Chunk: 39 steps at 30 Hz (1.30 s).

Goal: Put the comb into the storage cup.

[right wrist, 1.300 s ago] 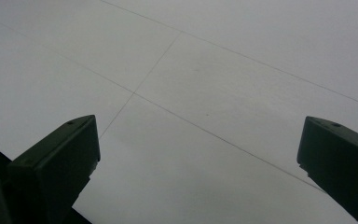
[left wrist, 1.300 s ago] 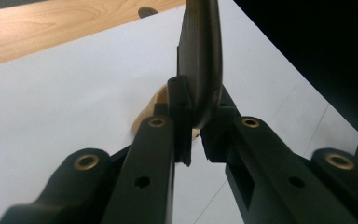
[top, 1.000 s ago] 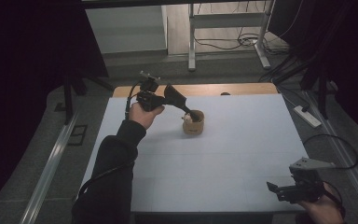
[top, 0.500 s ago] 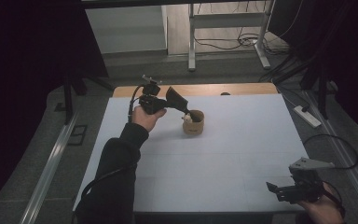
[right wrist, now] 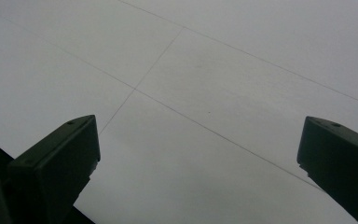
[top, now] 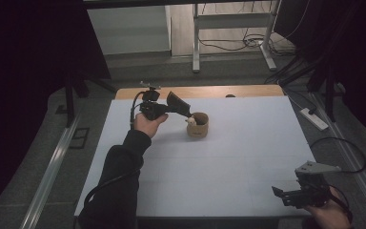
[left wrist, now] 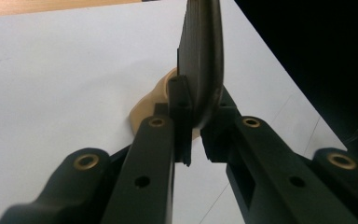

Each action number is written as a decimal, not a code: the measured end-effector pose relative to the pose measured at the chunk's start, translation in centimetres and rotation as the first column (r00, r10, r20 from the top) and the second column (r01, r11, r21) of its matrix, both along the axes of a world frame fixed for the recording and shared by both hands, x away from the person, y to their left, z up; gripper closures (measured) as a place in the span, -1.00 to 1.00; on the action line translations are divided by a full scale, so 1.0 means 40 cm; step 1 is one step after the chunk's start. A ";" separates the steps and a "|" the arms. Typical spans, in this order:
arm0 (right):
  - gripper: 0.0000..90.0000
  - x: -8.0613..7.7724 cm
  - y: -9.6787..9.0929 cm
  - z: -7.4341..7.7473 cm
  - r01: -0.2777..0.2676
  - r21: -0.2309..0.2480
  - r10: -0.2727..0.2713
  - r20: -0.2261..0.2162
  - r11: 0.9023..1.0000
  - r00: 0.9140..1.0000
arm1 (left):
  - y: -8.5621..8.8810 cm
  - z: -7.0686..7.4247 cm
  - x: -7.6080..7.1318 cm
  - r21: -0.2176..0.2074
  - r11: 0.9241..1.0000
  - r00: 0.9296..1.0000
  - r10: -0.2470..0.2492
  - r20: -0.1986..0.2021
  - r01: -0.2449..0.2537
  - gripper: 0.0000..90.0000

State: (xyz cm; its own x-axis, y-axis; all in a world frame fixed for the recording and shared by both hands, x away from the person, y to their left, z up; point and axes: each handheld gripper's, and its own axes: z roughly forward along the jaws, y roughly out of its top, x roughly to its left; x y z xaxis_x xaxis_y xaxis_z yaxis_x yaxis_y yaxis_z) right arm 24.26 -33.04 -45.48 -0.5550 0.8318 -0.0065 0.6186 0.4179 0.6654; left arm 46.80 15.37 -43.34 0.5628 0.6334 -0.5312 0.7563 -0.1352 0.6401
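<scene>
A small tan wooden cup (top: 199, 129) stands on the white tabletop (top: 228, 167), left of the middle toward the far side. My left gripper (top: 174, 106) hovers just left of it, shut on a thin black ribbed tool (top: 183, 109) that slants down to the cup's rim. A small whitish bit (top: 190, 122) shows at the rim beneath the tool's tip. The left gripper view looks edge-on at the black tool (left wrist: 203, 60) clamped between the jaws, with the cup (left wrist: 144, 109) behind. My right gripper (top: 280, 195) rests open at the near right corner; its jaws (right wrist: 198, 158) stand wide over bare table.
A wooden strip (top: 205, 91) runs along the table's far edge. On the floor beyond stand metal frame legs (top: 196, 47) among cables, and a power strip (top: 313, 119) lies to the right. A dark curtain hangs at the left.
The left hand has sunk a little with the black tool, so the tool's tip is lower at the cup. The right gripper has stayed put.
</scene>
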 end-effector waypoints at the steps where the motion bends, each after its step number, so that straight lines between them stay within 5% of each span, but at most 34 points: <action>1: -1.00 0.000 0.000 0.000 0.000 0.000 0.000 0.000 1.000 1.000 | 0.000 -0.001 0.000 -0.002 1.000 1.000 0.000 0.002 0.000 0.82; 11: -1.00 0.000 0.000 0.000 0.000 -0.002 0.000 0.001 1.000 1.000 | -0.007 -0.005 -0.002 -0.002 1.000 0.999 0.021 0.032 -0.021 0.76; 21: -1.00 -0.001 0.000 0.001 -0.002 -0.002 0.002 0.005 1.000 1.000 | -0.007 0.004 -0.011 0.020 0.999 0.993 0.036 0.109 -0.038 0.40; 31: -1.00 -0.001 0.000 0.000 -0.003 -0.005 0.003 0.005 1.000 1.000 | -0.007 0.010 -0.023 0.058 0.996 0.982 0.049 0.180 -0.060 0.04; 39: -1.00 -0.001 0.001 0.000 -0.003 -0.008 0.003 0.006 1.000 1.000 | -0.015 0.018 -0.031 0.110 0.990 0.967 0.059 0.249 -0.089 -0.25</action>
State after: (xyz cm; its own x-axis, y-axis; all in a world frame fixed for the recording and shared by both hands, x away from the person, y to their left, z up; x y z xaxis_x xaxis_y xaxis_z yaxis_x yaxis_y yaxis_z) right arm 24.21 -32.99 -45.47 -0.5572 0.8302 -0.0161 0.6137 0.4248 0.6656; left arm 45.57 14.77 -42.64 0.6155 0.7283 -0.3012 0.5893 -0.1715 0.7895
